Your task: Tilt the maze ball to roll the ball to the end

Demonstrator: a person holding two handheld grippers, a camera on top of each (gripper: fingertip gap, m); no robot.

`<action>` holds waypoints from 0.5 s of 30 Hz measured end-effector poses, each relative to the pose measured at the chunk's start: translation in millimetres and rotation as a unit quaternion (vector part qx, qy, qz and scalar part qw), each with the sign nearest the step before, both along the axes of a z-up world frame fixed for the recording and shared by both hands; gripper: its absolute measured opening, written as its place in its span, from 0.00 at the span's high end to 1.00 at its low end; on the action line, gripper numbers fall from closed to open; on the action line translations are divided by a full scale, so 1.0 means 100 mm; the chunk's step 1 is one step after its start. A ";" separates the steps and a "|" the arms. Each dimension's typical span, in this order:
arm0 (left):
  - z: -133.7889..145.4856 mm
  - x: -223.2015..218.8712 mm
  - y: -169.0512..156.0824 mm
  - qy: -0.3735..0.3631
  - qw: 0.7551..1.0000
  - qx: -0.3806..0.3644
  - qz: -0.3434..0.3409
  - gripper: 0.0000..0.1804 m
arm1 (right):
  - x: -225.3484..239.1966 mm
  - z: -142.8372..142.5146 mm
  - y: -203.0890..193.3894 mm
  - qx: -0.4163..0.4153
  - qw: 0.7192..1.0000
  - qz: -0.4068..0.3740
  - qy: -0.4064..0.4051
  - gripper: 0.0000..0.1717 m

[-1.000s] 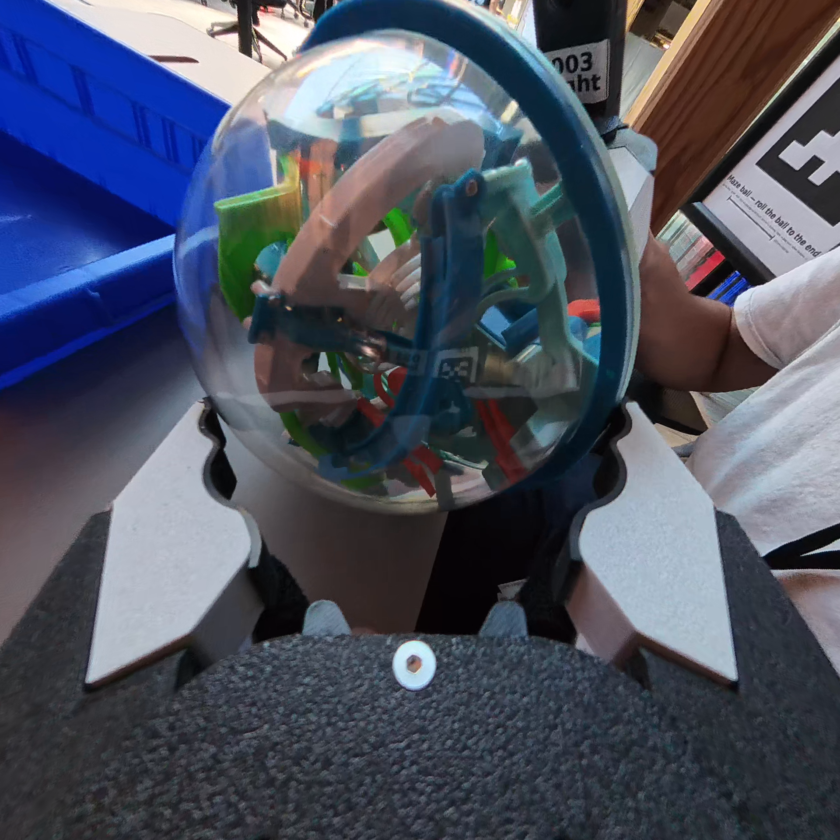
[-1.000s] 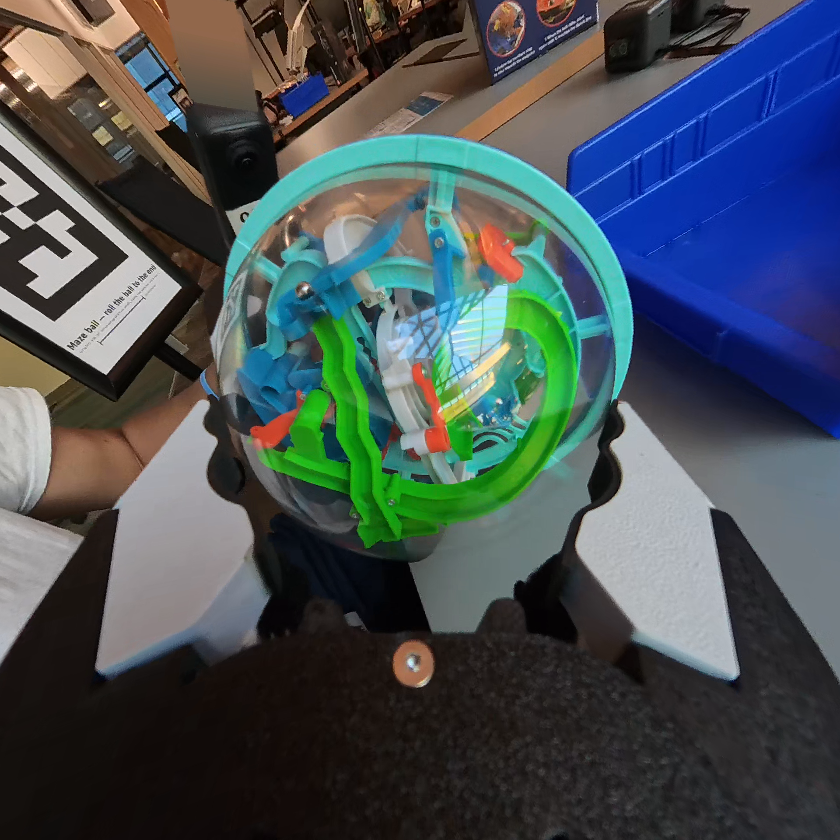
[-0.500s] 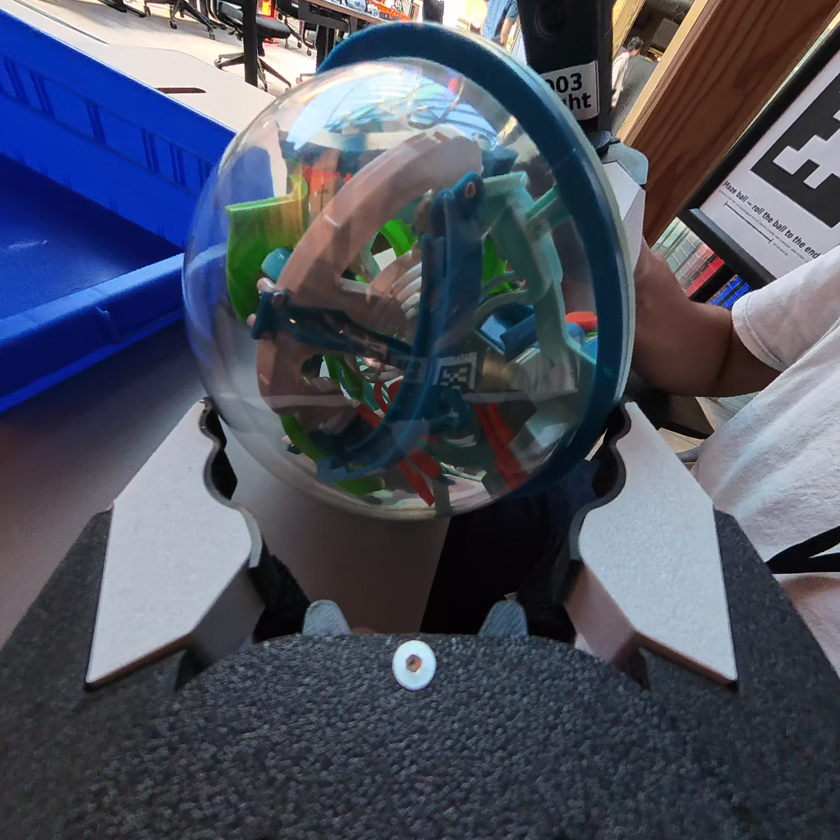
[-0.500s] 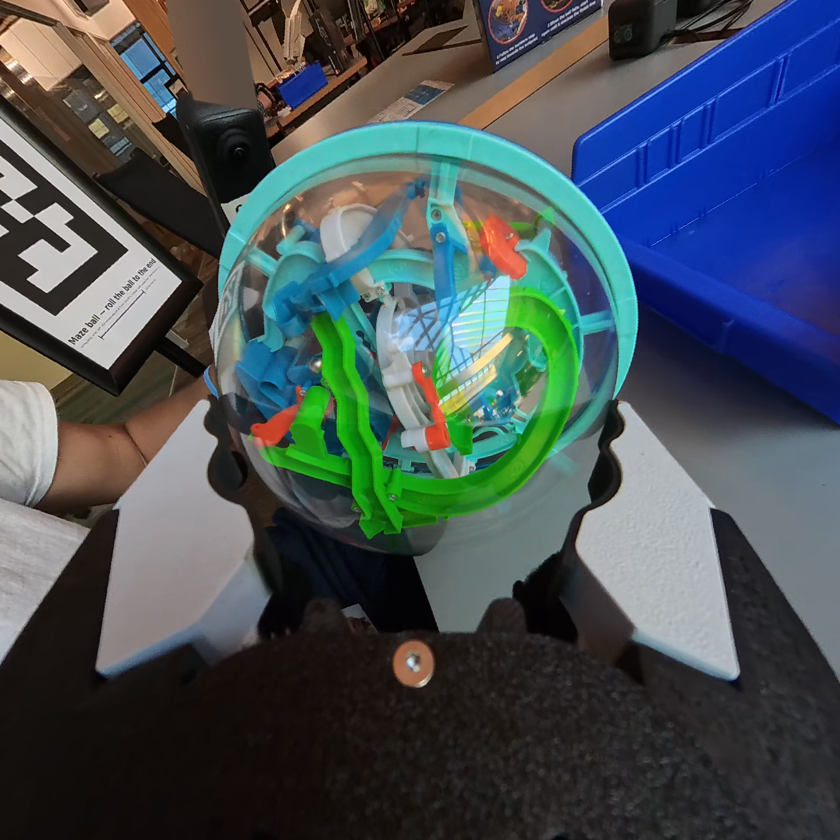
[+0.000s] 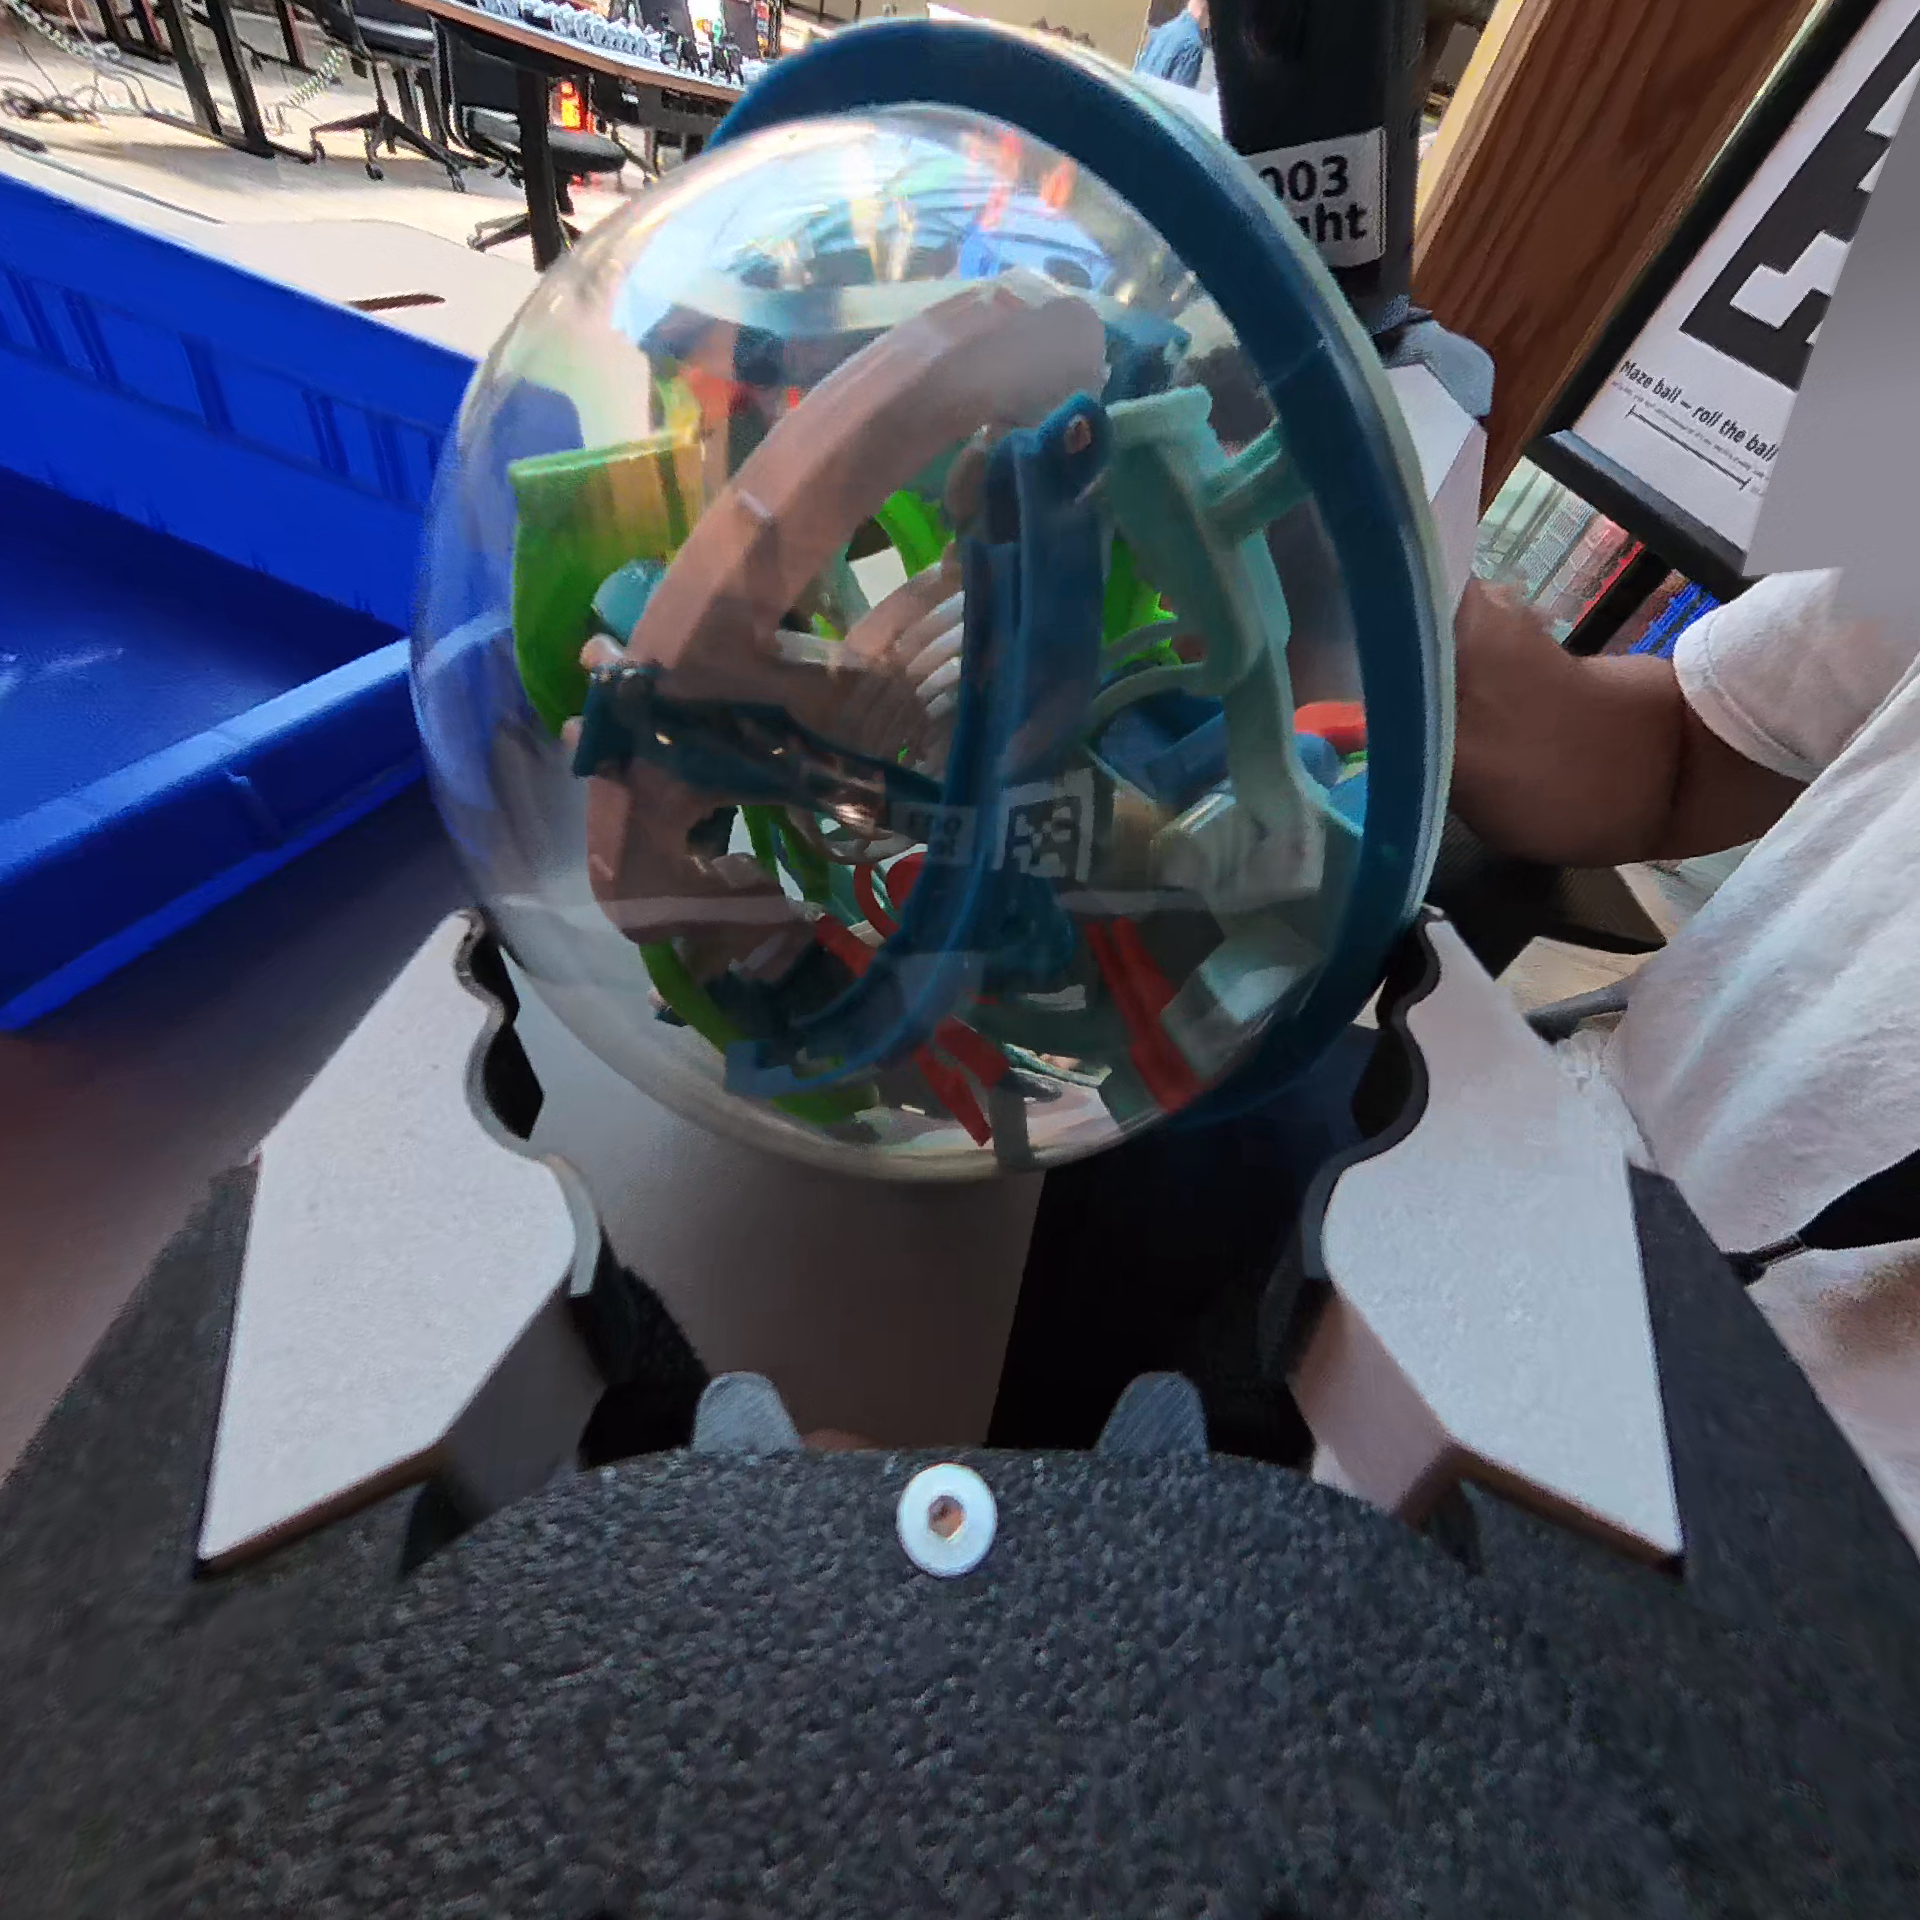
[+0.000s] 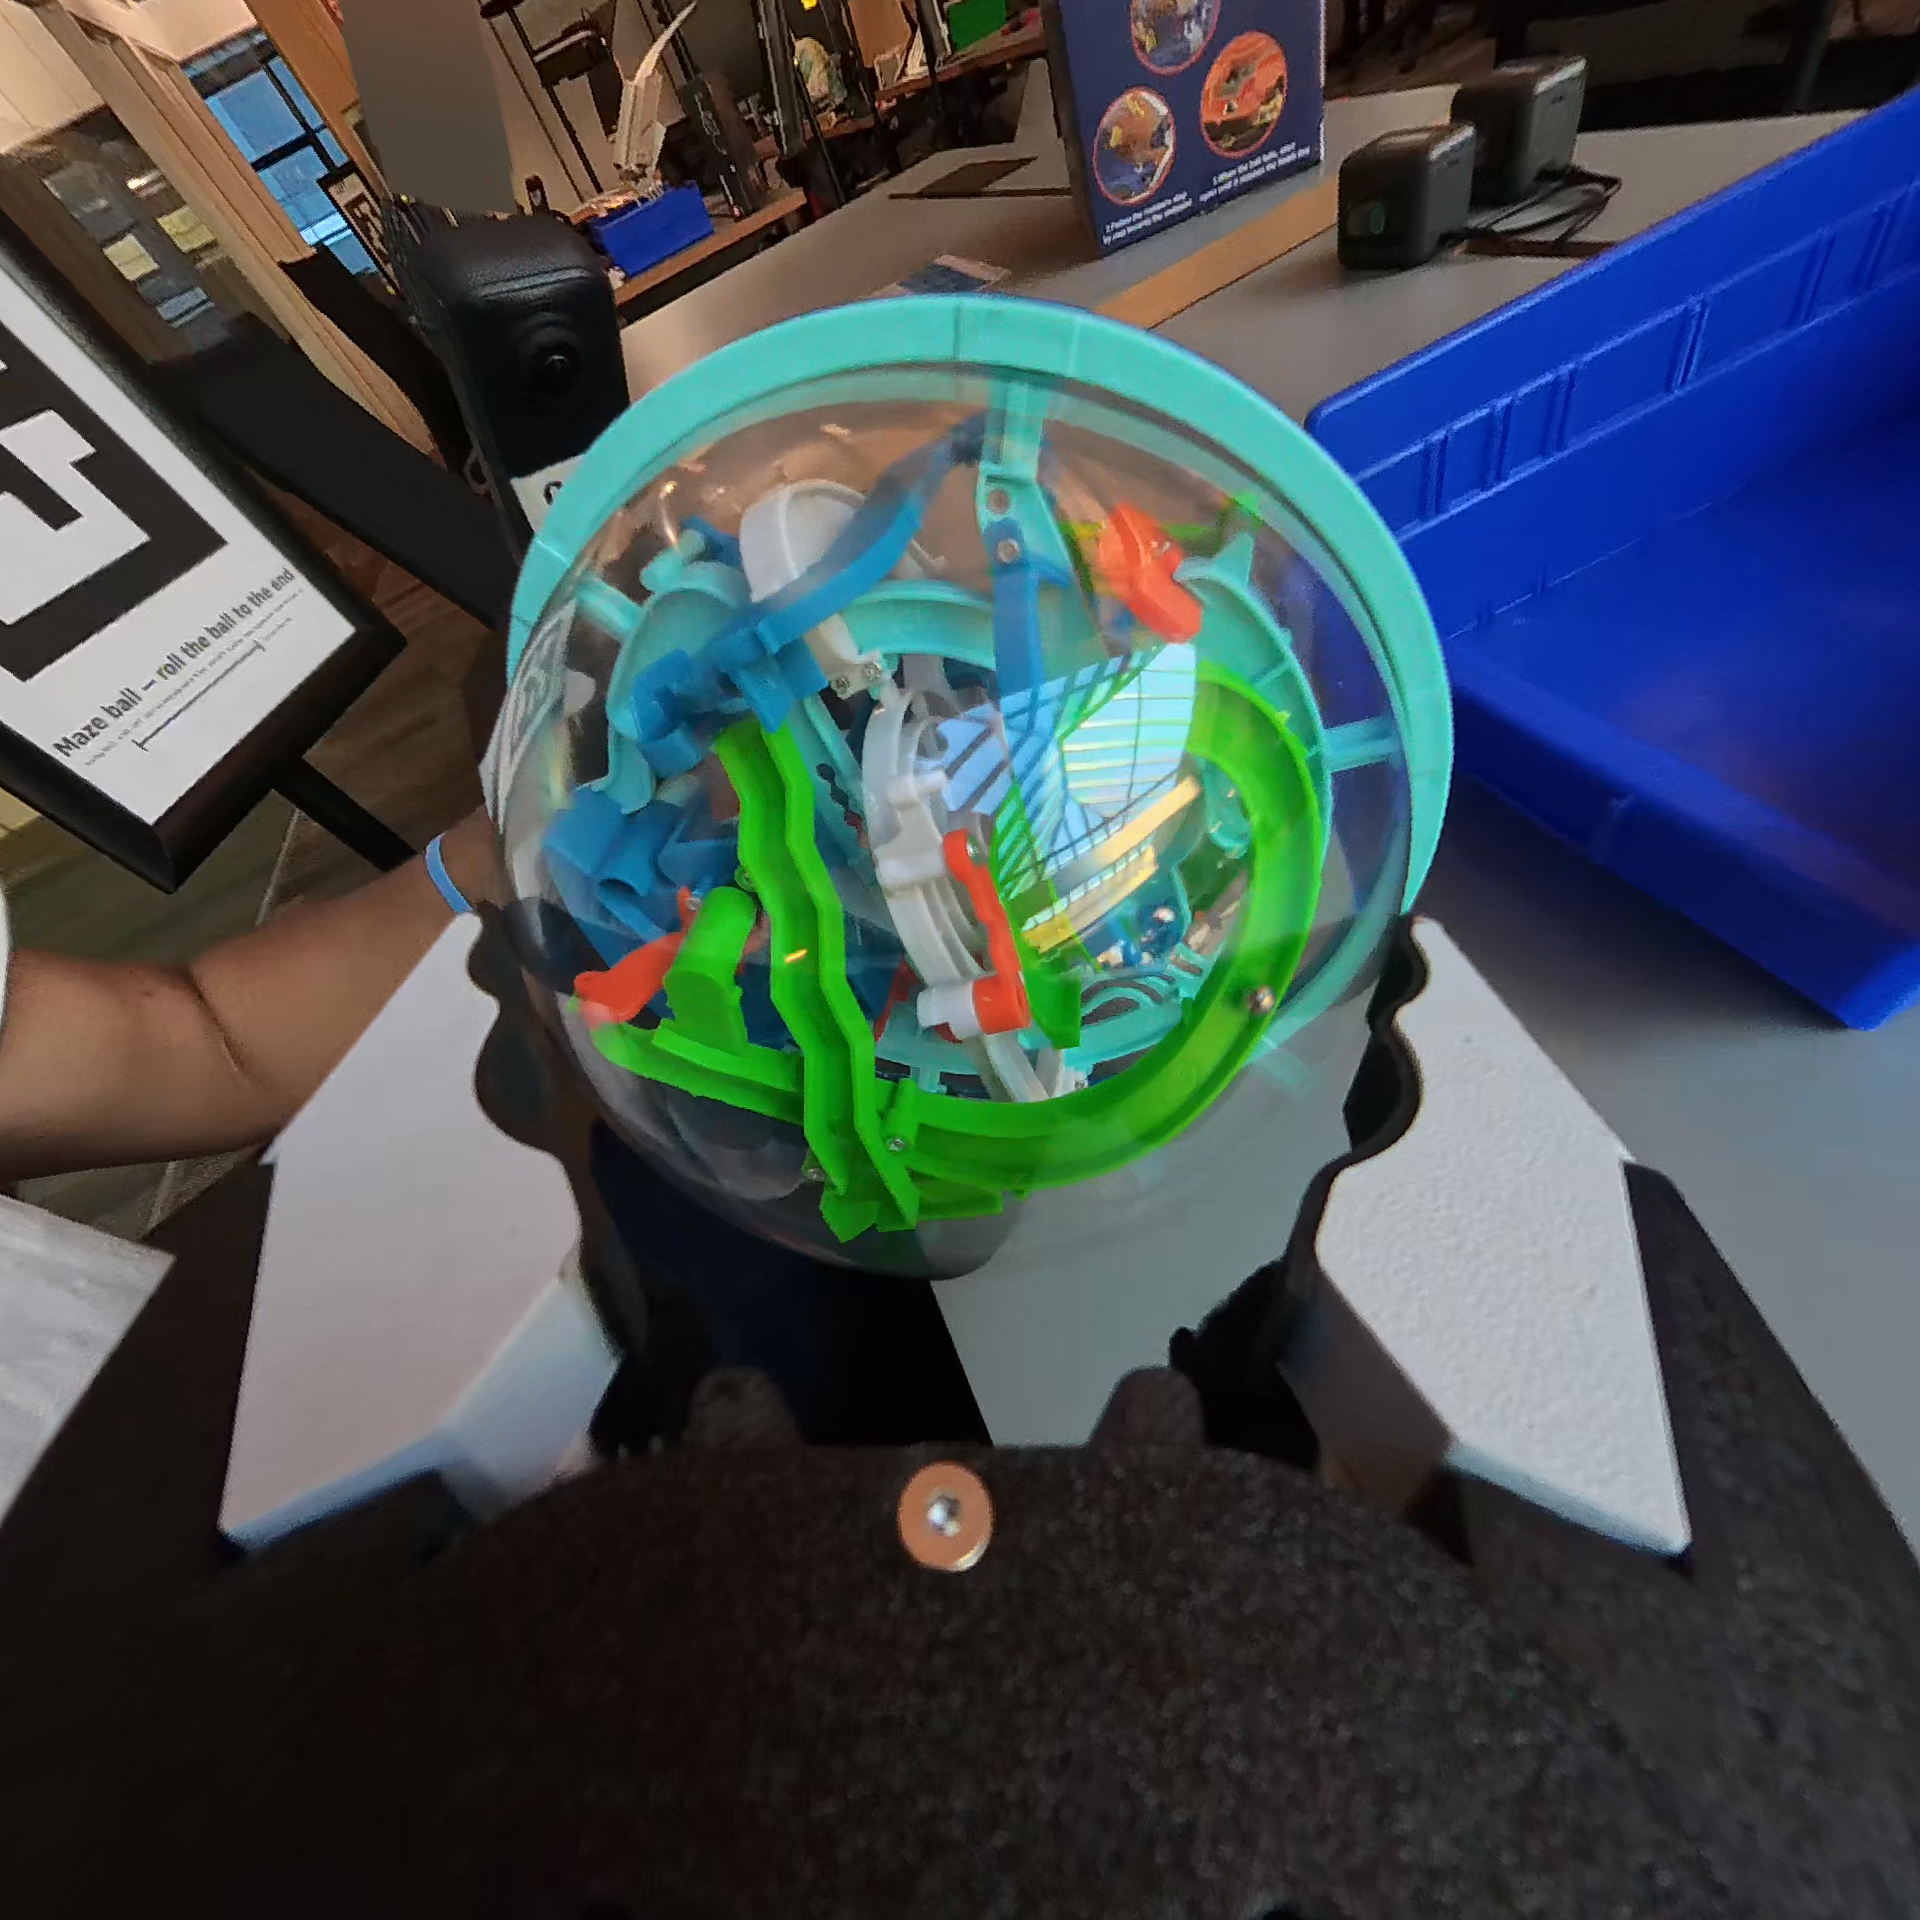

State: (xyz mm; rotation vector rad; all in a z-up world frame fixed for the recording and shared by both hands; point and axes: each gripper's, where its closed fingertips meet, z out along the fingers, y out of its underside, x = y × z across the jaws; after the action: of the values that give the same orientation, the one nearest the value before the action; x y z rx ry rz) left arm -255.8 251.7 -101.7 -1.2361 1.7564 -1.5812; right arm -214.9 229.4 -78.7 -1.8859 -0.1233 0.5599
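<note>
A clear plastic sphere with a teal band round its middle and a tangle of green, blue, white and orange tracks inside, the maze ball [image 5: 935,644], is held up off the grey table [image 6: 1714,1143] between the two tools, one on either side of it. The left tool [image 5: 951,966] stands wide, its two white fingers with black wavy pads [image 5: 499,997] set against the lower flanks of the sphere, the right-hand pad meeting the teal band; the ball fills the space between them. From the opposite side the right tool [image 6: 940,997] is likewise spread wide around the maze ball [image 6: 966,790], the black pads [image 6: 1382,1039] pressed against its clear shell low on each side. In the right wrist view the teal band arches over the top and down the right side, a broad green curved track sweeps along the lower right, and a small metal bead [image 6: 1259,997] sits on that green track near the right-hand pad. A large blue plastic bin [image 6: 1662,623] rests on the table just beside the ball. A framed black-and-white sign [image 6: 156,665] stands on the other side, near a person's bare forearm [image 6: 135,1039] and white sleeve [image 5: 1766,935].
</note>
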 end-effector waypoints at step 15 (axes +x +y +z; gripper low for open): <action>-0.22 0.03 -0.03 0.008 0.996 0.091 0.003 0.14 | 0.02 -0.01 -0.05 0.047 0.994 0.009 -0.101 0.10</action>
State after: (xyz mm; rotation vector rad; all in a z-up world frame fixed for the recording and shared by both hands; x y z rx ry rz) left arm -253.0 248.3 -123.5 -1.1684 1.8596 -1.3769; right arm -213.3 224.8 -79.2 -1.8464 -0.2947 0.3680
